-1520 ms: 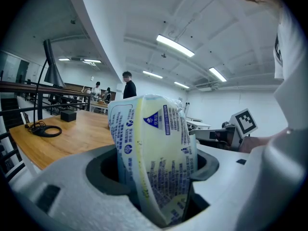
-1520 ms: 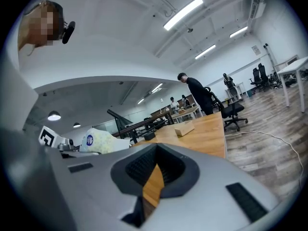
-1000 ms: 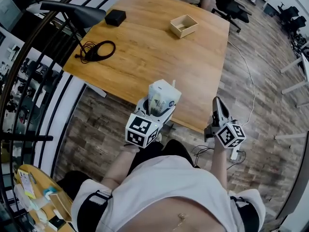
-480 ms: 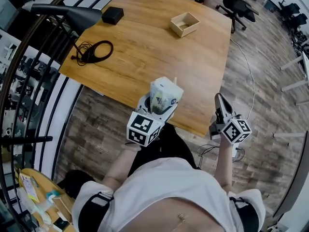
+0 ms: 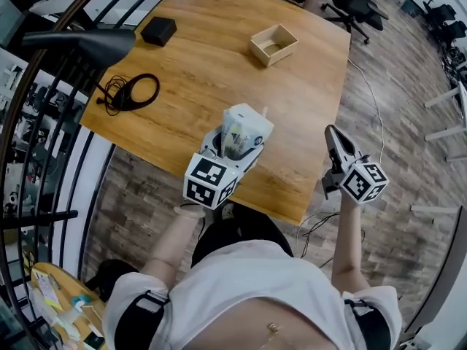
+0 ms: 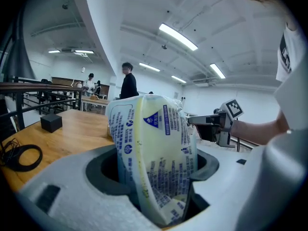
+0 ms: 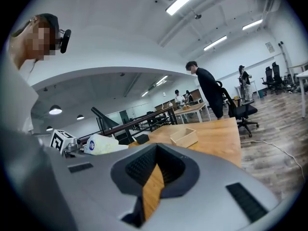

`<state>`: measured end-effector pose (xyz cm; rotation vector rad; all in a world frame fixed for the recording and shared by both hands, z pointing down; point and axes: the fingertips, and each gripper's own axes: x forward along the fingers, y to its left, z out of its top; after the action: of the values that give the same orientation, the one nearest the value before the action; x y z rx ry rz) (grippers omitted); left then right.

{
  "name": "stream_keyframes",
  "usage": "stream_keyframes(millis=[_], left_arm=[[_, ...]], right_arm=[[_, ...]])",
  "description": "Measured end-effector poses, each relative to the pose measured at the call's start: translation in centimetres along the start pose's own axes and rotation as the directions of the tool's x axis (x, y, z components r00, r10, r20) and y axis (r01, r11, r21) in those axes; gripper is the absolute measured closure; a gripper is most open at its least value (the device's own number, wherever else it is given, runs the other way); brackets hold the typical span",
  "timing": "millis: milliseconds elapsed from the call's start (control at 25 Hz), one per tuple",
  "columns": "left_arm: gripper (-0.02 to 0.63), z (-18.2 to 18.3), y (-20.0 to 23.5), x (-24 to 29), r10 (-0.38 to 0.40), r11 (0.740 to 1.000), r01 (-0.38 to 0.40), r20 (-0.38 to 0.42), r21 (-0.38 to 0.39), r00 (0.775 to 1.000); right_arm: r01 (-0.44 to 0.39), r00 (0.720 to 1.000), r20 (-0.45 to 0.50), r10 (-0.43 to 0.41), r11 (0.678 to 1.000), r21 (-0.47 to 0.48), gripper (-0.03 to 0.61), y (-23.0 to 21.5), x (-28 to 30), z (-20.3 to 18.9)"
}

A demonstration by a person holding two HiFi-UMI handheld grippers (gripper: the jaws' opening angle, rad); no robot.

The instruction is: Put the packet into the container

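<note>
Head view, closest in: a white shirt at the bottom edge, a forearm reaching up from each side of it. Next out, on the left, the left gripper (image 5: 232, 150), marker cube toward the camera, clenched on the packet (image 5: 246, 128); packet upright between the jaws, white and pale yellow with blue print, its top well above them, over the near edge of the table (image 5: 219, 79). Left gripper view, same grip from behind: packet wedged in the gap, both pads pressed to its sides, lower end crumpled. On the right, about level with it and well apart, the right gripper (image 5: 333, 133), off the table's near right corner and over the wood-plank floor (image 5: 394, 108); jaws drawn together to a point, nothing between them. Right gripper view: only a thin sliver of tabletop seen through the slit behind the meeting tips. Farther across the table, bare wood, then a coiled black cable (image 5: 135, 91) near the left edge. Farther again, toward the far side, the container (image 5: 260, 54), a small open box of pale wood, well apart from the packet, and a small black box (image 5: 158, 30) near the far left corner. Beyond the table: a black office chair (image 5: 357, 6) and, in the right gripper view, a person (image 7: 208, 93) standing by it, more desks and ceiling strip lights behind.
</note>
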<state>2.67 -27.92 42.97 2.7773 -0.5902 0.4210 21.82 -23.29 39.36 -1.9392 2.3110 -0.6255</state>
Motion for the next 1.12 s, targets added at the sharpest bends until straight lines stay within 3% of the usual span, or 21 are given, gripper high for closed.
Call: stream_keyframes(millis=[560, 800, 1120], left_arm=[[0.281, 6.5, 7.5, 10.6, 0.024, 0.998, -0.018, -0.084, 0.066, 0.996], [0.281, 9.1, 10.8, 15.0, 0.03, 0.995, -0.019, -0.107, 0.097, 0.994], [0.281, 10.6, 14.9, 20.8, 0.018, 0.986, 0.015, -0.196, 0.166, 0.98]], right_arm=[[-0.176, 0.984, -0.018, 0.177, 0.984, 0.029, 0.566, -3.9, 13.4, 8.9], [-0.213, 0.975, -0.073, 0.209, 0.975, -0.056, 0.568, -5.4, 18.0, 12.0], [-0.204, 0.976, -0.098, 0.197, 0.976, -0.076, 0.568, -10.2, 24.1, 13.8]])
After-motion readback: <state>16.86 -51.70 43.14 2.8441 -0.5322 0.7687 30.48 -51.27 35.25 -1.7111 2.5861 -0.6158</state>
